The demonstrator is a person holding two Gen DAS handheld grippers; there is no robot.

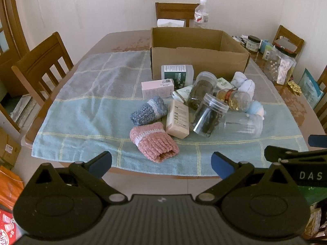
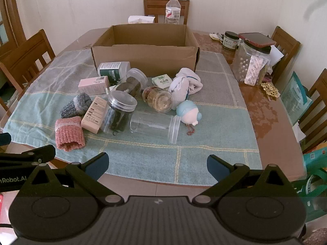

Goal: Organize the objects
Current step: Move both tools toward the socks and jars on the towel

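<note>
Both my left gripper and right gripper hang spread and empty off the tabletop's near edge. I'd take the pink sock nearest that edge first, pinching across its middle, then lift to the box at the far side.

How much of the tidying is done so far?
Nothing looks put away yet: what shows of the cardboard box looks empty. Both the left gripper and right gripper are open and hold nothing. The pink sock, clear jar and the other items lie on the towel.
</note>
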